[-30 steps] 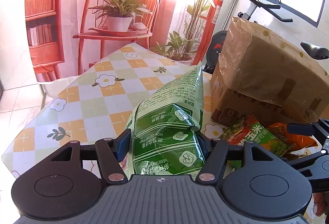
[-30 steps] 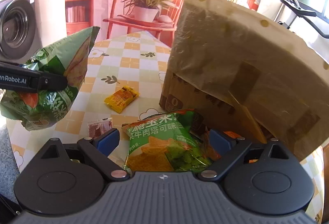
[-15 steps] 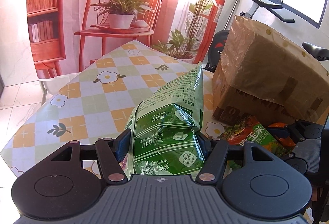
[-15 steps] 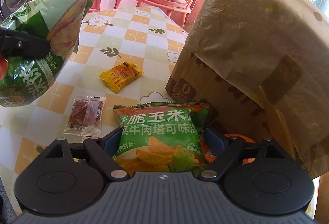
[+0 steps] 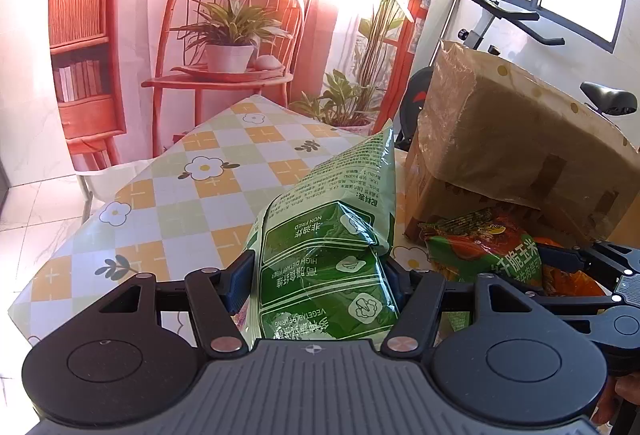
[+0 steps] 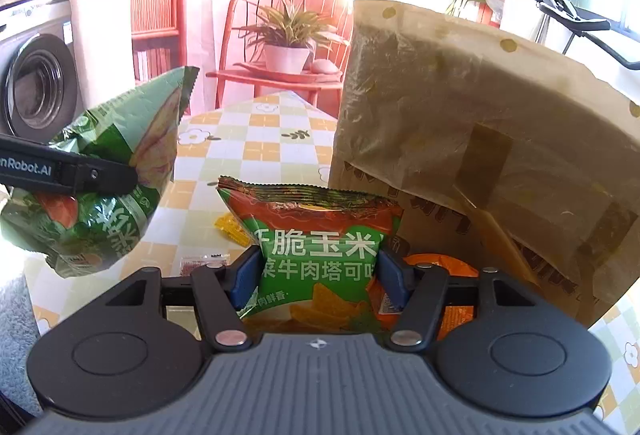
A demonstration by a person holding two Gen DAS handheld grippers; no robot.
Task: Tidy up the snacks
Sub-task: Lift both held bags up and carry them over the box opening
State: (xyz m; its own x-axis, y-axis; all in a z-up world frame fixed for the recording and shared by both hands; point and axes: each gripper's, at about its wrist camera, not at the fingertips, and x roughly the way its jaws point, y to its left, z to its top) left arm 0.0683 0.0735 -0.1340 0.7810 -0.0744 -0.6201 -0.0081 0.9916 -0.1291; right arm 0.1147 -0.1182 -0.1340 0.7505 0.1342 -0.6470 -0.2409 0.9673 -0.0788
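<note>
Two grips: left gripper fingers clamped on green vegetable-crisp bag. Right gripper fingers clamped on corn-chip bag, beside brown paper bag.

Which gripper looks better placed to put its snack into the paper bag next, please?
Probably the right gripper: its corn chip bag sits directly beside the paper bag, while the left gripper holds its green snack bag farther away, above the table.

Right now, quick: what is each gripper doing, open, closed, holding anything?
Left gripper: closed on the green vegetable snack bag.
Right gripper: closed on the corn chip bag, lifted off the table.
</note>
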